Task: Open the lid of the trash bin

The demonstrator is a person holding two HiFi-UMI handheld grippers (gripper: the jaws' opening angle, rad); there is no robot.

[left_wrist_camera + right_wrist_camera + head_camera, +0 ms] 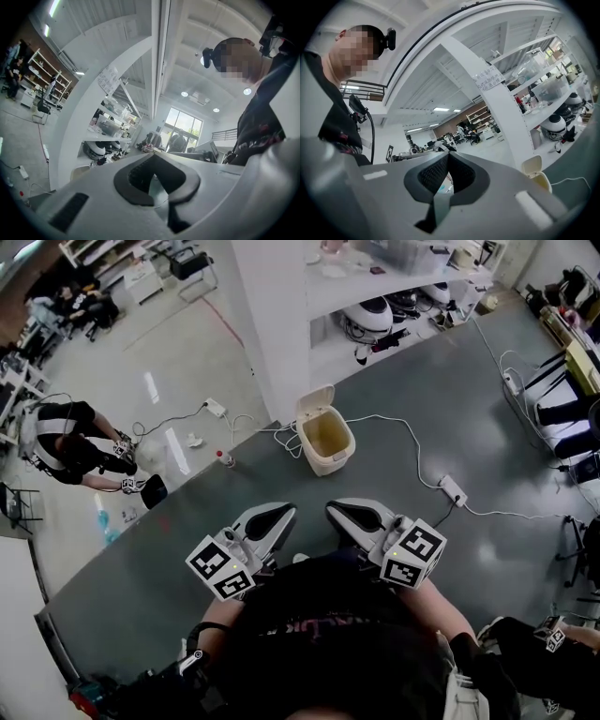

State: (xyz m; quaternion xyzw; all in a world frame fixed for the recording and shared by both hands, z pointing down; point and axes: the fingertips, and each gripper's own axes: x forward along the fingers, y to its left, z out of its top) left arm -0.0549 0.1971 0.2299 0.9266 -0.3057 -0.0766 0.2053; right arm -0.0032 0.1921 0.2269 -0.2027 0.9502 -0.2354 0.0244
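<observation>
Two grey plastic hand-held grippers, side by side close against the person's dark shirt, noses pointing away from the body over the dark grey tabletop (169, 568).

Item 1: left hand-held gripper (277, 513), jaws together with nothing between them. In the left gripper view (157, 183) the dark ribbed pads (136, 176) meet at their tips. A black-and-white marker cube (220, 566) sits at its rear.

Item 2: right hand-held gripper (339, 510), jaws likewise closed and empty. The right gripper view (446, 178) shows the pads drawn together. Its marker cube (412, 554) lies nearest the person's forearm.

Item 3: white power strip (454, 489), flat on the tabletop, ahead and to the right of the right hand-held gripper. A thin white cable (394, 423) runs from it toward the bin.

Item 4: small cream rectangular plastic trash bin (328, 451), upright on the tabletop and well apart from both hand-held grippers. Its cream hinged lid (315, 401) already stands raised at the far side, and the yellowish interior is exposed. The bin also shows at the lower right of the right gripper view (539, 180).

Item 5: white shelving unit (366, 287) beyond the tabletop's far edge, holding rounded white-and-black items that cannot be identified
</observation>
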